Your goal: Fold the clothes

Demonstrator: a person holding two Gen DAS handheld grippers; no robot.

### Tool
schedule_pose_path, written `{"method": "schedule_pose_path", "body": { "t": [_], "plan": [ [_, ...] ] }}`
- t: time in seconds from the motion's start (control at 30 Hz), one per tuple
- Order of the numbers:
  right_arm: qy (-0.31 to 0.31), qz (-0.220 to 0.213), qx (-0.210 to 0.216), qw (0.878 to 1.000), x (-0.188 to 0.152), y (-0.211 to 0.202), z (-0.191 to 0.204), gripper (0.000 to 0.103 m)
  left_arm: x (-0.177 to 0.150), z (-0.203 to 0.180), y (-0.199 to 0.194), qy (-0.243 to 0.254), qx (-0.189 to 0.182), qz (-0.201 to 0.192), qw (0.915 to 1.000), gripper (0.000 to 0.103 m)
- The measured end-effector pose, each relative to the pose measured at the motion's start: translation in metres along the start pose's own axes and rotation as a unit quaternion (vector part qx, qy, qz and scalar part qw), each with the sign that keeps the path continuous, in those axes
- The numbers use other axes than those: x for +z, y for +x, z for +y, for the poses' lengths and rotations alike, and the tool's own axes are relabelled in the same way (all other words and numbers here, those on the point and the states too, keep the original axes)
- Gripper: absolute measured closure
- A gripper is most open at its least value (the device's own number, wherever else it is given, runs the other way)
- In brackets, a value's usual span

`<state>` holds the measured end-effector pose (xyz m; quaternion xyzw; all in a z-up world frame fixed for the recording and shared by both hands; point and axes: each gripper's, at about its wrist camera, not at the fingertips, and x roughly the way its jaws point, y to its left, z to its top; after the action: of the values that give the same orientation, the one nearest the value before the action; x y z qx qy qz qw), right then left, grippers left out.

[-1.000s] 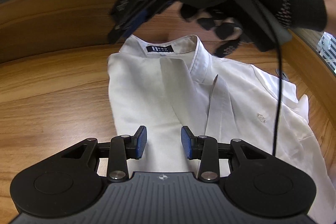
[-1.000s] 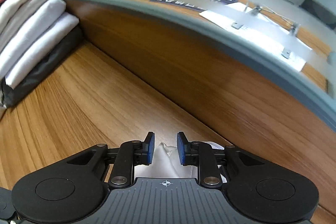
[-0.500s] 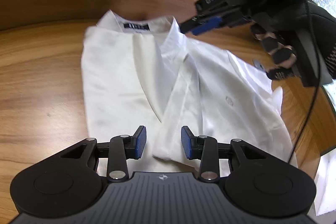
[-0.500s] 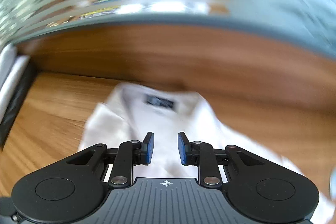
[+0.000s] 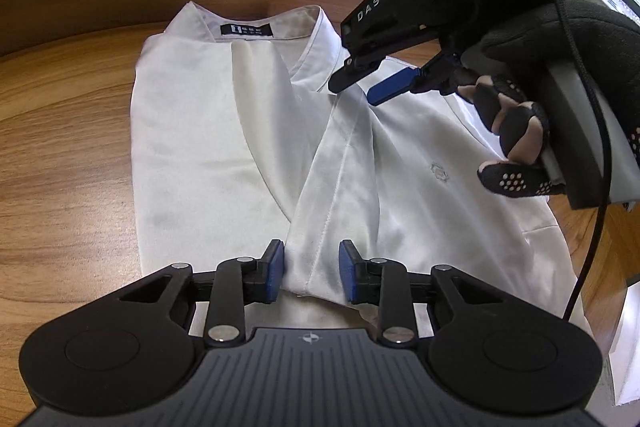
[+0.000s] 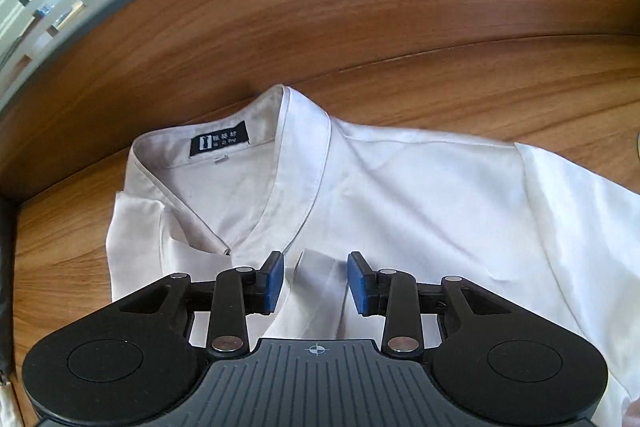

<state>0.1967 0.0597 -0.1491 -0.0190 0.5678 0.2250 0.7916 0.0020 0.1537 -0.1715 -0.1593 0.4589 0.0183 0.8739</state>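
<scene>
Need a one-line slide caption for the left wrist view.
Left gripper closing around white collared shirt's front edge on wooden table; right gripper opening above its collar.

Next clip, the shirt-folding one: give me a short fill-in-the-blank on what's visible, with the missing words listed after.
1. The white shirt lies on a ____ table.
2. The label inside the collar is ____ with white print.
3. The pads of the left gripper are ____ in colour.
4. The hand holding the right gripper wears a black ____.

Missing words: wooden; black; blue; glove
</scene>
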Motion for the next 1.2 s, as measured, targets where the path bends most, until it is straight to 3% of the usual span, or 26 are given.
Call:
{"method": "schedule_pose_path", "body": {
  "t": [0.47, 0.53, 0.67, 1.0, 1.2],
  "plan": [
    [0.005, -0.017, -0.028, 0.999, -0.008, 0.002, 0.007, 0.066, 0.009, -0.020, -0.001, 0.025, -0.010, -0.011, 0.9996, 0.069],
    [0.000, -0.017, -0.036, 0.999, -0.011, 0.003, 0.009, 0.070, 0.010, -0.023, -0.002, 0.029, -0.016, -0.014, 0.9993, 0.069],
    [0.008, -0.024, -0.042, 0.999, -0.013, 0.005, 0.006, 0.092, 0.009, -0.031, -0.006, 0.039, -0.026, -0.017, 0.9988, 0.069],
    [0.067, -0.058, 0.015, 0.996, -0.018, -0.032, -0.025, 0.095, 0.010, -0.007, -0.035, 0.005, -0.040, -0.042, 0.9983, 0.069],
    [0.028, -0.099, 0.064, 0.993, -0.027, -0.059, -0.011, 0.095, 0.007, 0.027, -0.067, -0.019, -0.022, -0.057, 0.9980, 0.069]
  ]
}}
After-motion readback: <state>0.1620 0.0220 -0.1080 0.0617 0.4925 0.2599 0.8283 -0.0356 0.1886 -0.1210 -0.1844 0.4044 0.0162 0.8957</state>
